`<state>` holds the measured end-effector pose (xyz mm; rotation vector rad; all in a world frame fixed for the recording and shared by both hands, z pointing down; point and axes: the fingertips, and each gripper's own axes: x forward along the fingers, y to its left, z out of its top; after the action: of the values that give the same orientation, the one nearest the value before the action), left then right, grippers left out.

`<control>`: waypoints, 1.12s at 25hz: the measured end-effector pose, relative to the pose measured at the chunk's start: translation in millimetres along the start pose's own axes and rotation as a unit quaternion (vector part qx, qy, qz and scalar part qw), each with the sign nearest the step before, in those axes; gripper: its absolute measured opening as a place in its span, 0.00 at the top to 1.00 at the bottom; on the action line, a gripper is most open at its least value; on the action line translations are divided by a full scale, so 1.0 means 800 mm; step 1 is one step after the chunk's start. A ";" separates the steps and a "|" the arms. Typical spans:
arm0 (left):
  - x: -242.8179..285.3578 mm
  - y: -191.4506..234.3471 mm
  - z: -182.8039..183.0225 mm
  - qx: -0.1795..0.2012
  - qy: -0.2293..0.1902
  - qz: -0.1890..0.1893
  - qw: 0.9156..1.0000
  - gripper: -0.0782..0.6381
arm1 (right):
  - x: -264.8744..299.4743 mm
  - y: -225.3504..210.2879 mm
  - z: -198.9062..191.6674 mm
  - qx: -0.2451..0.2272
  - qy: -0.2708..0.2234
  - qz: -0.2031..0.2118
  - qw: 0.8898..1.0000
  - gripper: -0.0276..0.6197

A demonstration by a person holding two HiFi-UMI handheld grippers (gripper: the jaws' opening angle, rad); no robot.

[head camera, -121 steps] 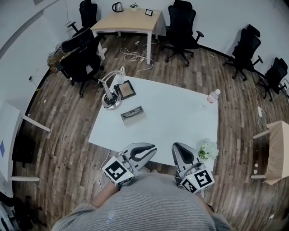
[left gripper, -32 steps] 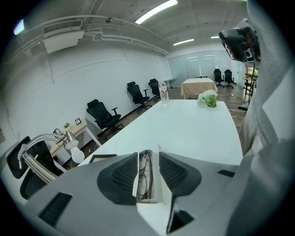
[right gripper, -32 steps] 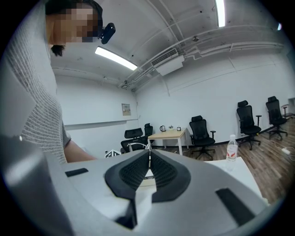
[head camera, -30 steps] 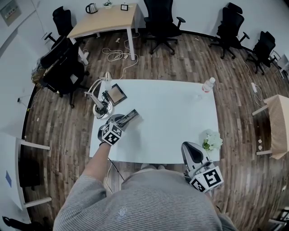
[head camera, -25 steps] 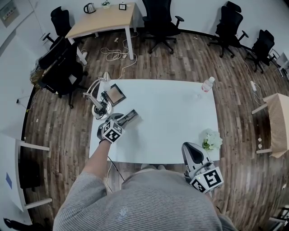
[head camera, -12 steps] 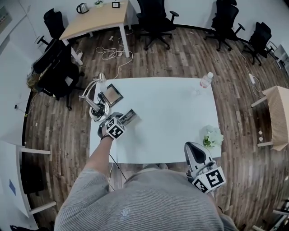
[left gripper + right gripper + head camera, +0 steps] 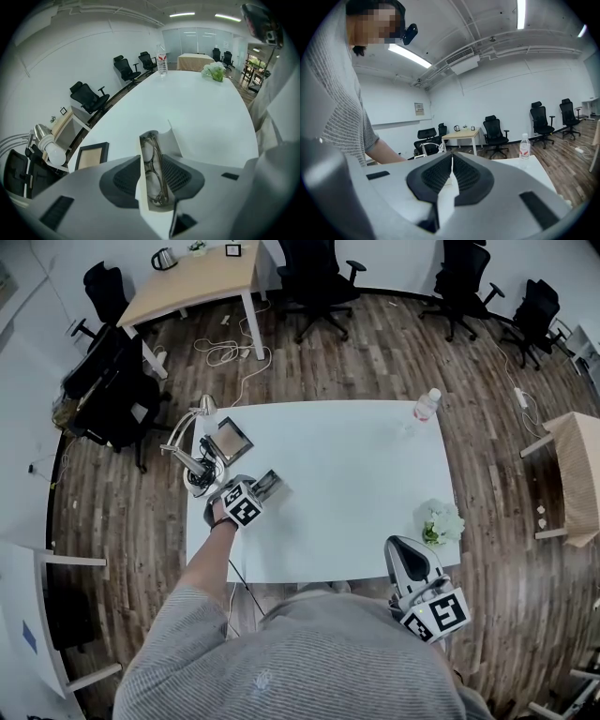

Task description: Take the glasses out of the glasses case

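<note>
An open glasses case [image 7: 273, 486] lies at the left end of the white table [image 7: 356, 484]. In the left gripper view the case [image 7: 164, 140] stands between the jaws, with dark-rimmed glasses [image 7: 153, 174] lying inside it. My left gripper [image 7: 257, 492] [image 7: 151, 161] is shut on the case, one pad pressed against each side wall. My right gripper [image 7: 410, 563] hangs by the table's near right edge, away from the case. In its own view the right gripper [image 7: 451, 174] is shut and holds nothing.
A desk lamp [image 7: 191, 465] and a small picture frame [image 7: 230, 439] stand just left of and behind the case. A water bottle [image 7: 425, 406] is at the far right corner, white flowers [image 7: 442, 522] near the right edge. Office chairs and a wooden table [image 7: 192, 277] stand beyond.
Since 4.8 s ago my left gripper went from the table's near edge out to the case. Over the last second it edged slightly closer. The right gripper stayed put.
</note>
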<state>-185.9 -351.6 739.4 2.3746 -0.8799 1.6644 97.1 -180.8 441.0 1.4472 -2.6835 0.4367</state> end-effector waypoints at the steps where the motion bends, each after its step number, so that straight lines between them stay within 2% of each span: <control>1: 0.002 0.000 -0.002 0.003 0.007 0.000 1.000 0.69 | 0.001 -0.001 -0.001 0.001 0.001 -0.001 1.000 0.93; 8: 0.018 0.005 -0.009 0.016 0.062 0.011 0.998 0.69 | 0.000 -0.006 -0.005 0.007 0.003 -0.009 1.000 0.93; 14: 0.027 0.006 -0.011 0.013 0.077 0.015 0.997 0.69 | 0.000 -0.010 -0.007 0.010 0.004 -0.014 1.000 0.93; 23: 0.040 0.011 -0.019 0.058 0.110 0.076 0.989 0.69 | -0.002 -0.015 -0.009 0.015 0.008 -0.028 0.999 0.93; 28: 0.043 0.009 -0.016 0.067 0.108 0.086 0.988 0.71 | -0.005 -0.017 -0.011 0.014 0.011 -0.028 0.999 0.93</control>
<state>-191.9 -365.6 773.3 2.1950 -0.9863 2.0613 109.8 -182.6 451.6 1.5108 -2.6245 0.4848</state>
